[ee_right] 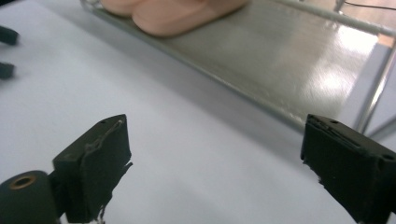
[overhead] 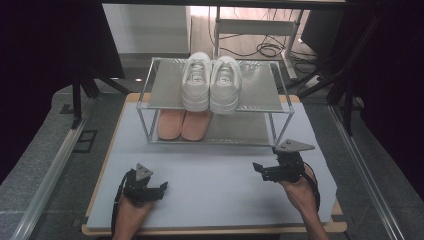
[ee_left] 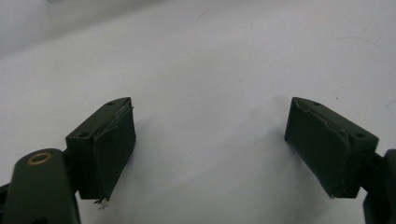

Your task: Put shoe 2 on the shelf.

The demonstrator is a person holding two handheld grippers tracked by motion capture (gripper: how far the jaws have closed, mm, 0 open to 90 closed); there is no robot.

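Because both pairs sit on shoe rack [overhead: 150, 100], hands rest in front, nothing held. White sneakers [overhead: 210, 82] on top shelf, side by side, touching, heels toward person, long way front to back. Pink slippers [overhead: 182, 125] on bottom shelf, same way. Left gripper [overhead: 159, 187] jaws wide, empty. Right gripper [overhead: 258, 168] jaws wide, empty, near rack.
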